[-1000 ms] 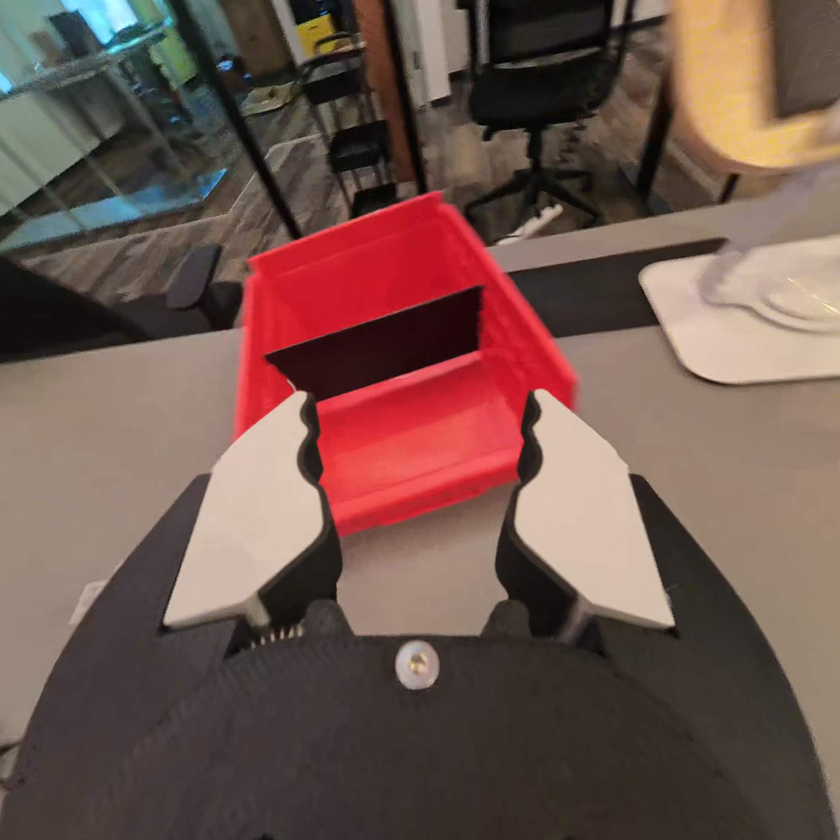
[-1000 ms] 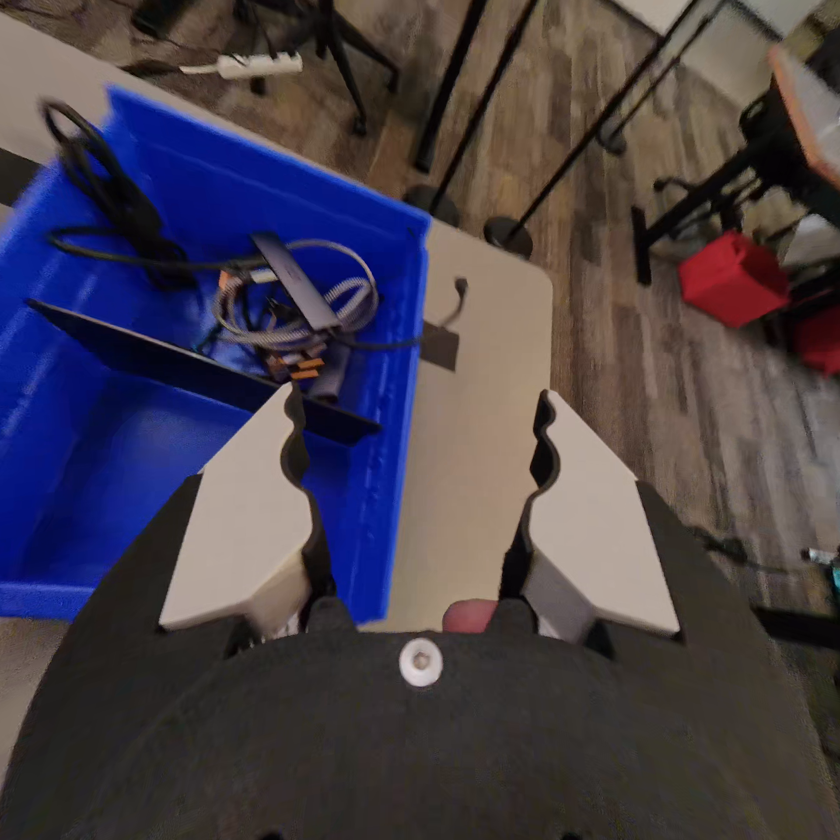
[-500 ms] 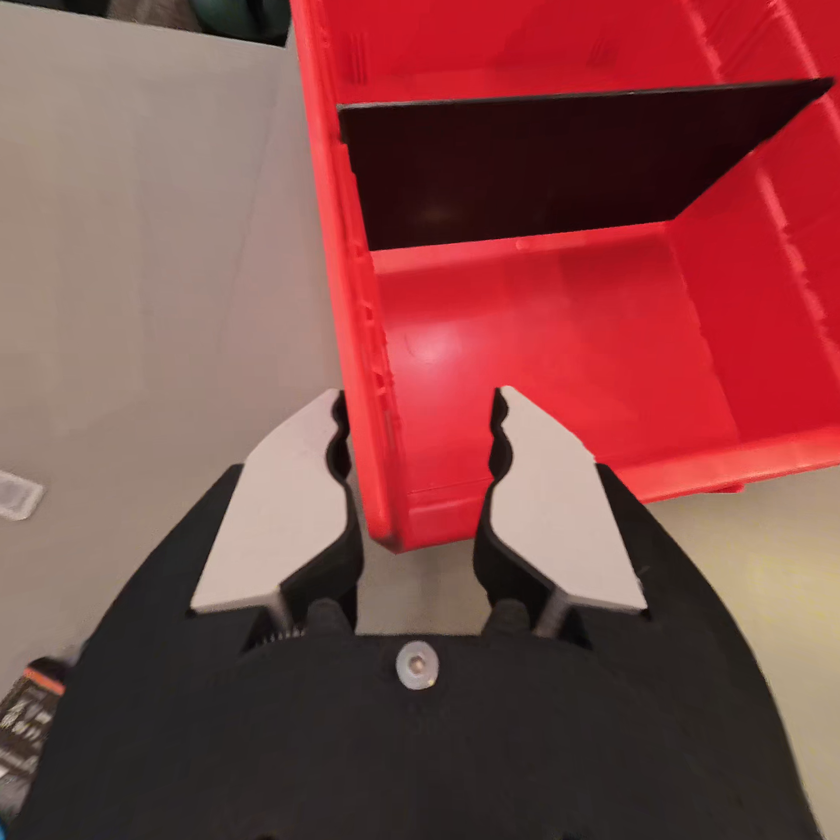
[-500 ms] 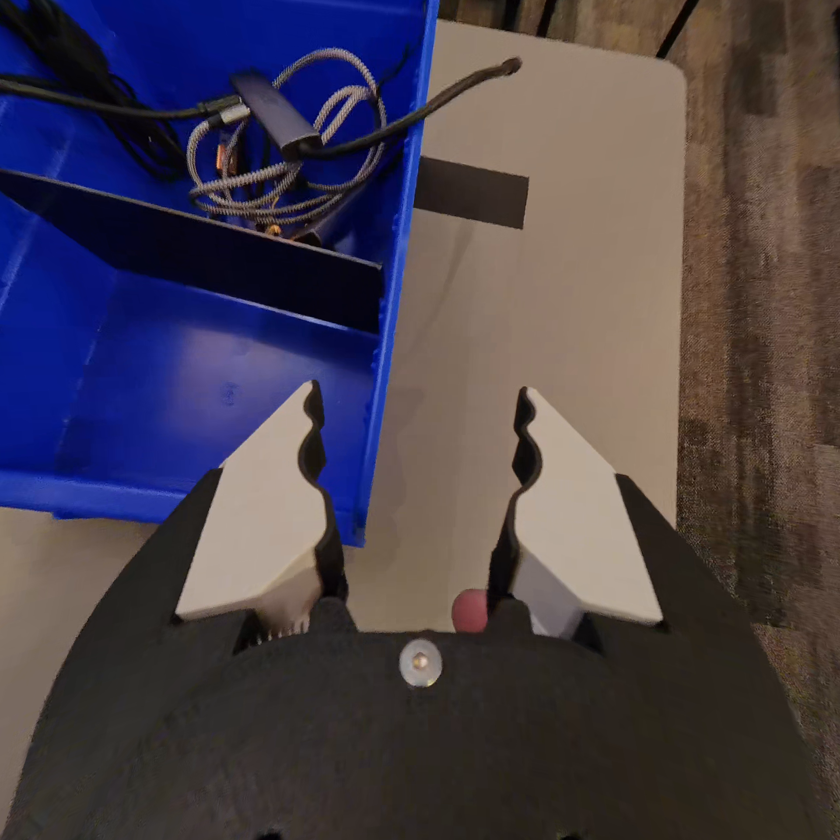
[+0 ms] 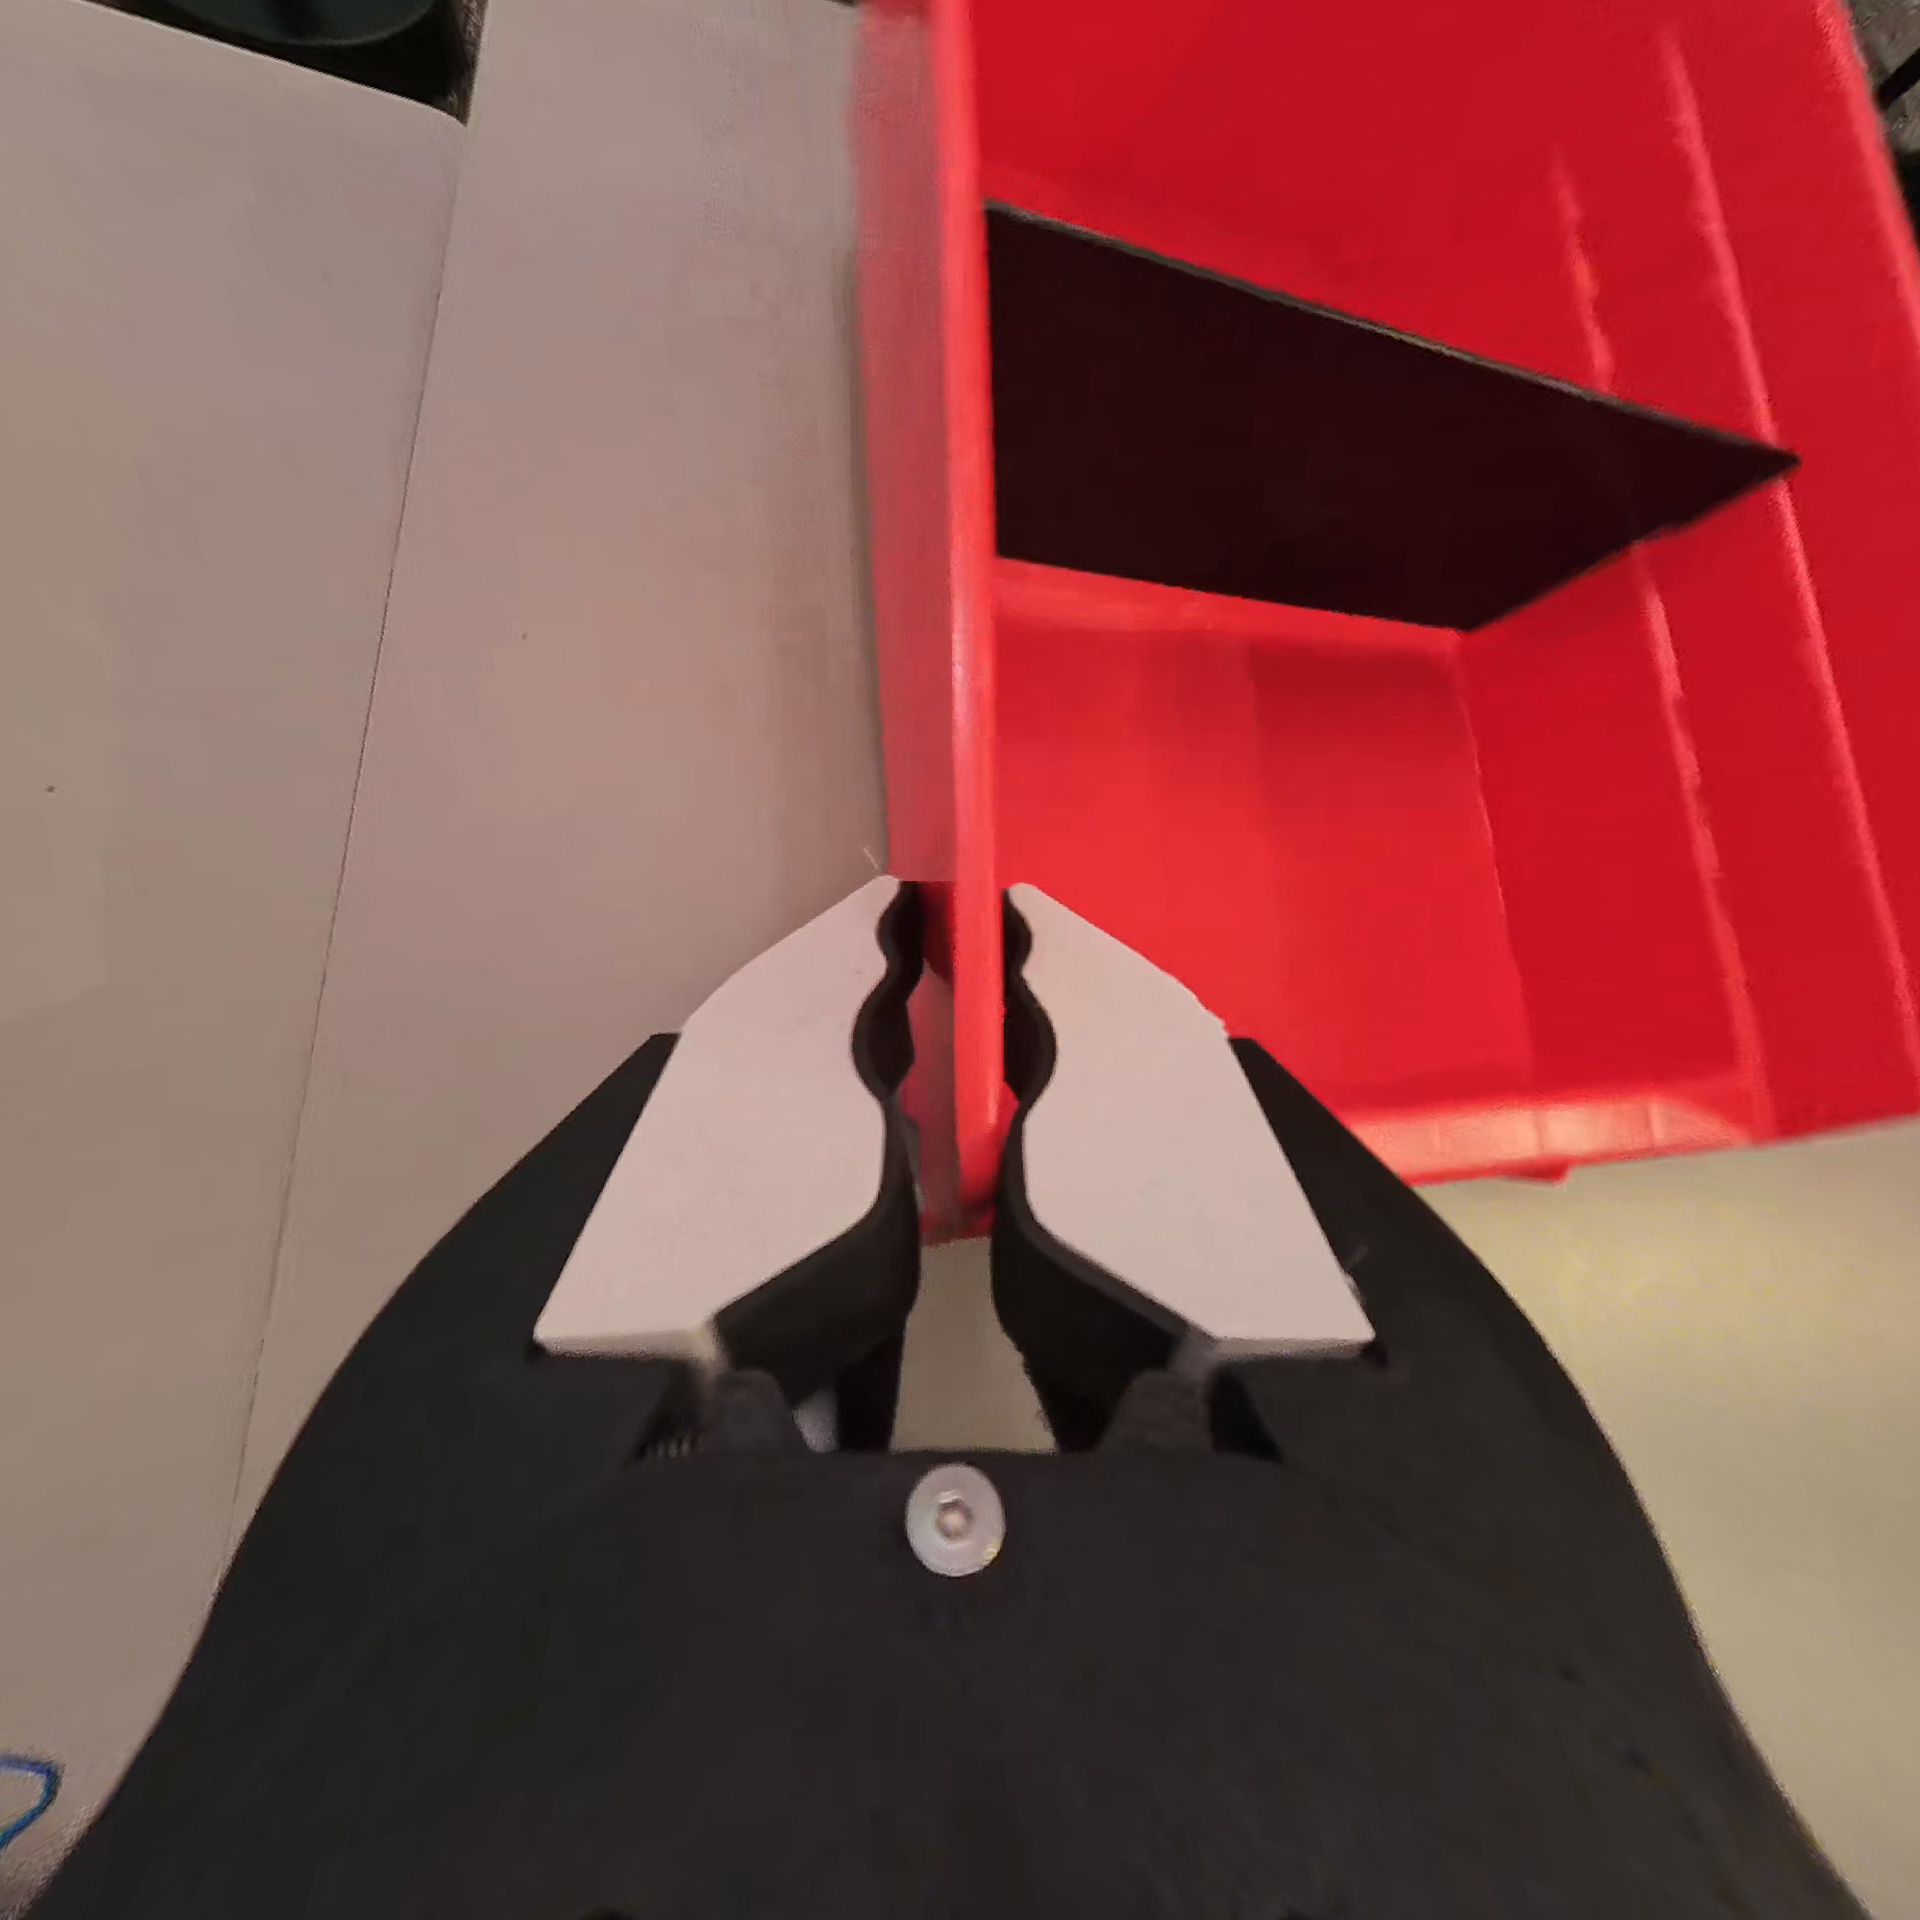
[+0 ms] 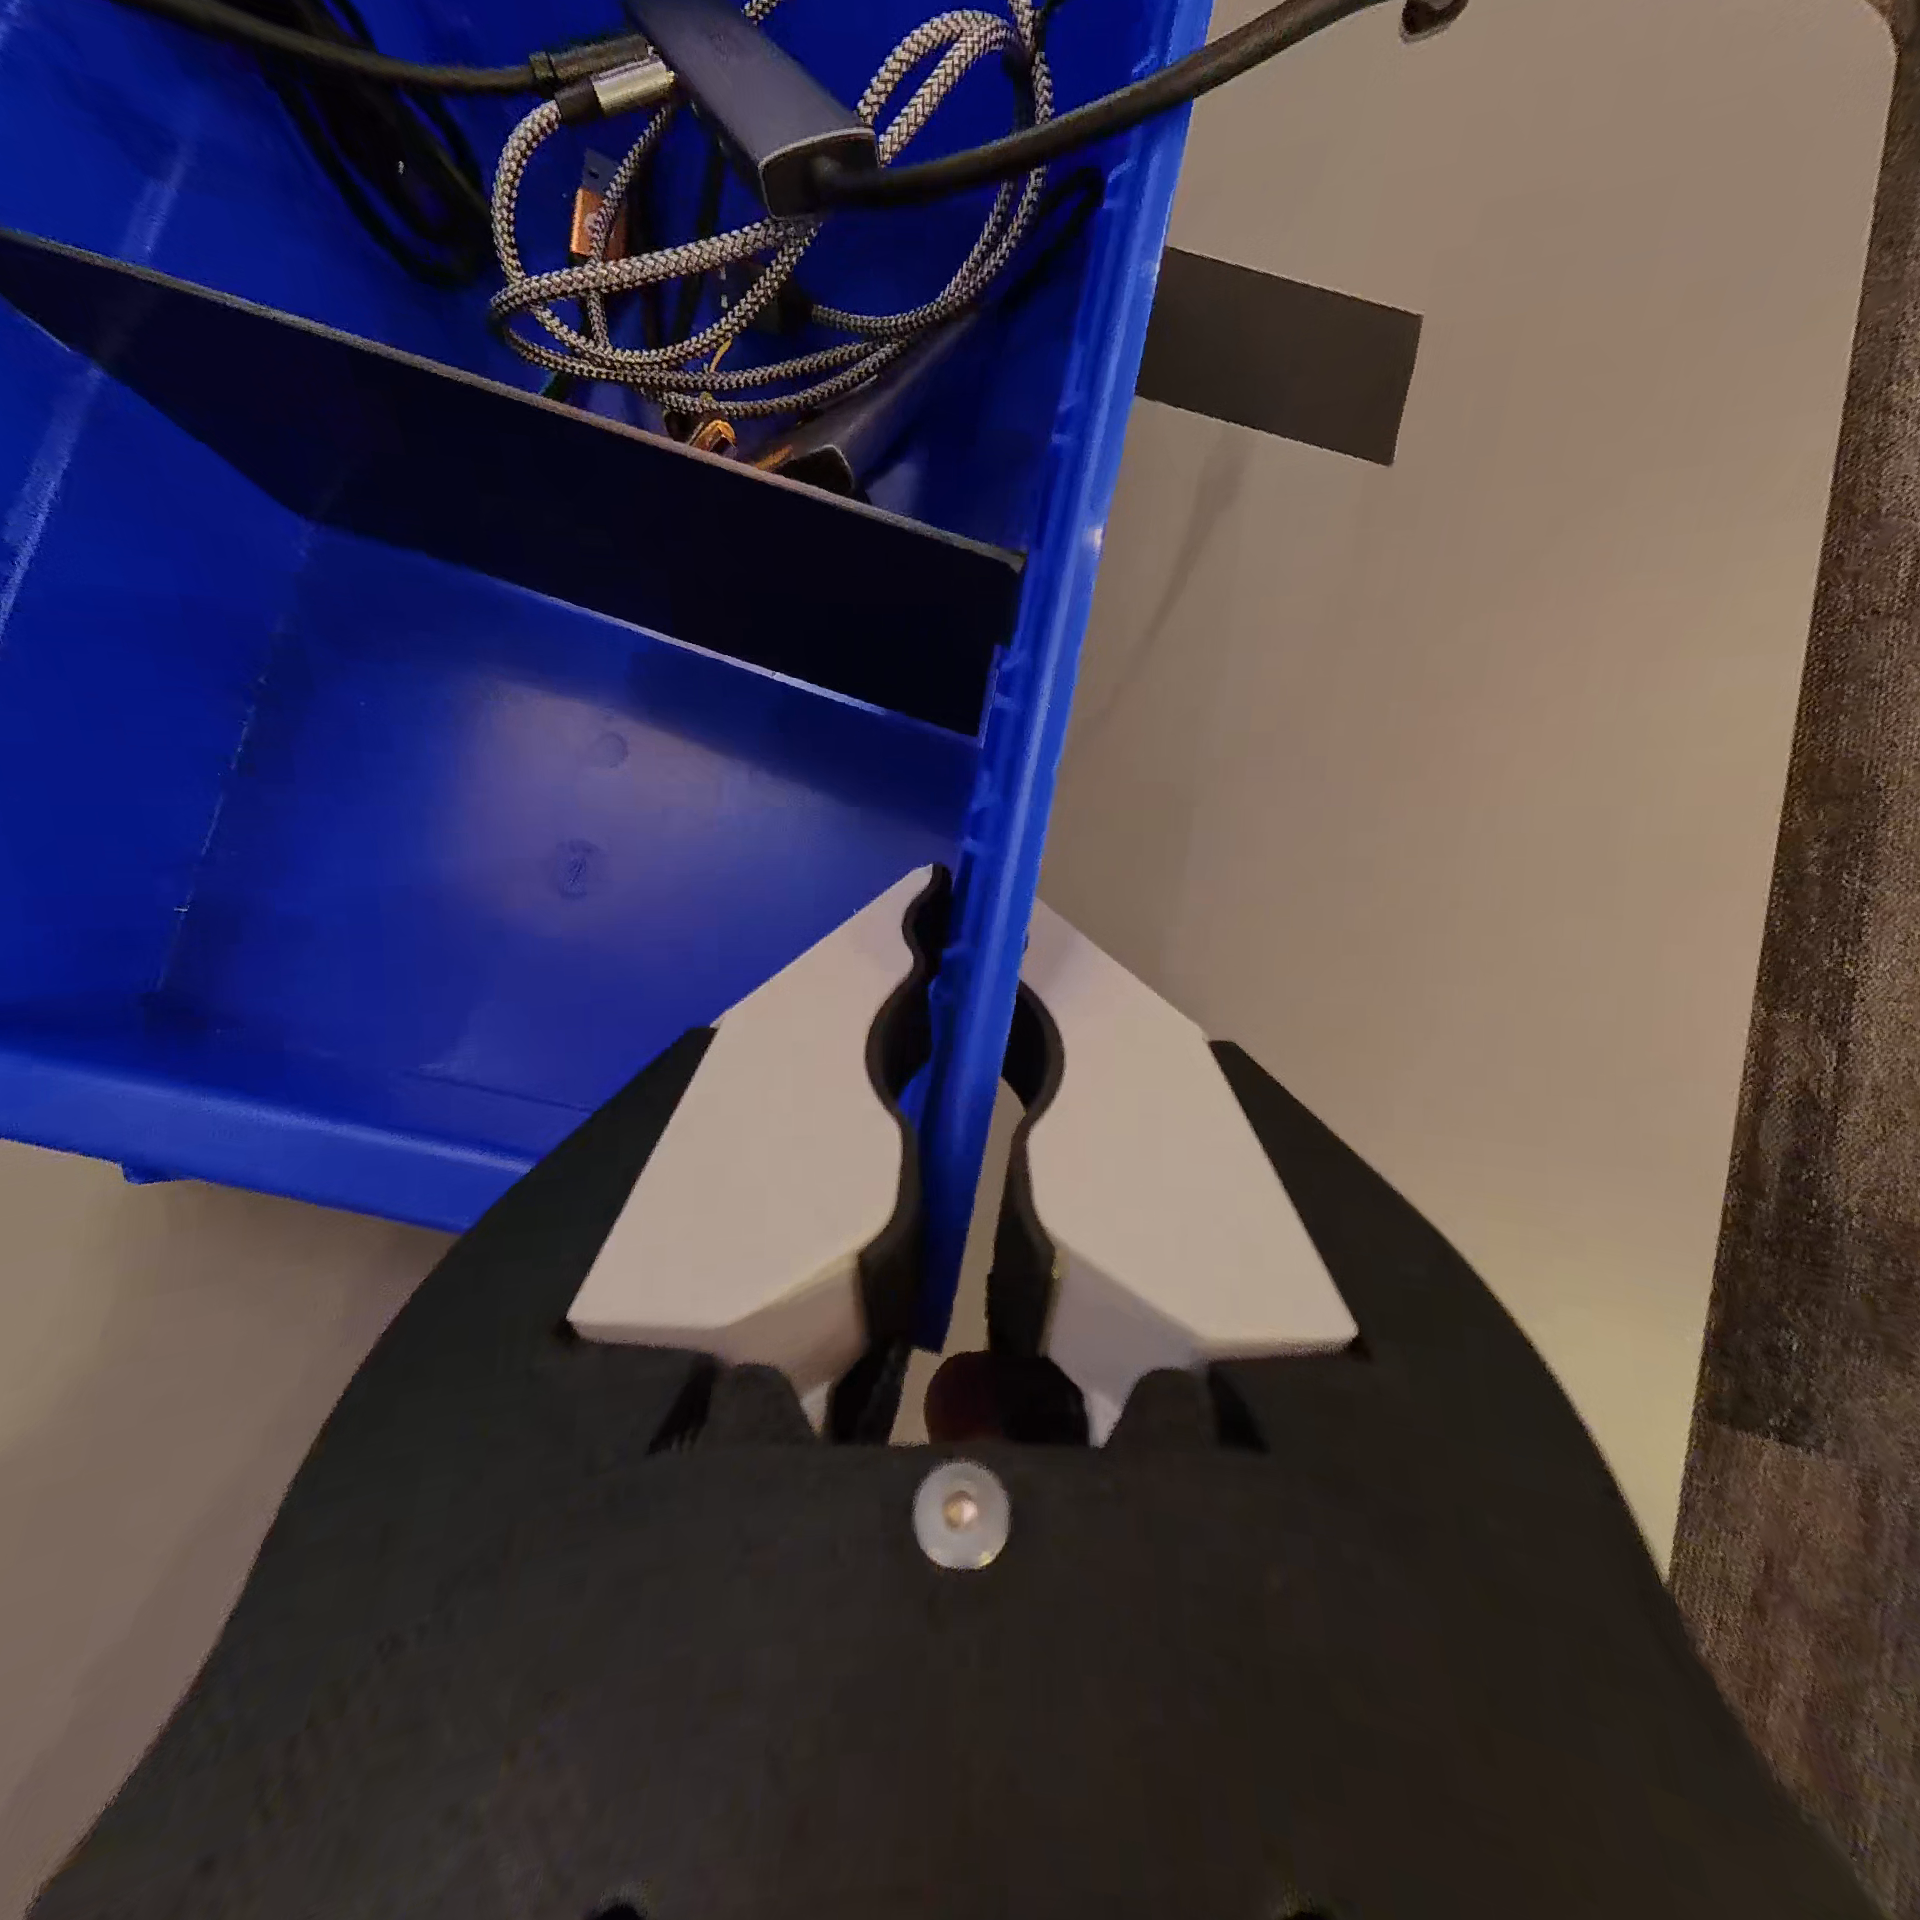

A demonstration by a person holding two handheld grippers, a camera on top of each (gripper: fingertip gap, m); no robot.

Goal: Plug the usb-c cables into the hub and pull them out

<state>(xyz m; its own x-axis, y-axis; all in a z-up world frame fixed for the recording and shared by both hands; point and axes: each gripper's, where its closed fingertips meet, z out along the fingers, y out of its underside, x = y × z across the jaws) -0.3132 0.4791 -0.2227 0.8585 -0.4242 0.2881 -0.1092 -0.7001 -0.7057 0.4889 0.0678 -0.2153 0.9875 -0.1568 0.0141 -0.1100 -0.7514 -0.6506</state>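
My left gripper [image 5: 961, 904] is shut on the left wall of a red bin [image 5: 1247, 831], near its front corner. The red bin has a black divider [image 5: 1299, 436] and both compartments look bare. My right gripper [image 6: 982, 904] is shut on the right wall of a blue bin [image 6: 416, 831], near its front corner. Behind the blue bin's black divider [image 6: 582, 488] lie a dark grey hub [image 6: 748, 94], grey braided cables [image 6: 727, 312] and black cables [image 6: 343, 156]. One black cable [image 6: 1143, 94] hangs over the blue bin's right wall.
Both bins stand on a grey table [image 5: 520, 623]. A black tape strip [image 6: 1278, 353] lies on the table right of the blue bin. The table's right edge and wood-patterned floor [image 6: 1818, 935] are close by. A table seam [image 5: 343, 831] runs left of the red bin. Tip to tip, the grippers are about 90 cm apart.
Both grippers moved down and forward and closed: the left onto the red bin's left wall, the right onto the blue bin's right wall. A second ago both were open above the bins.
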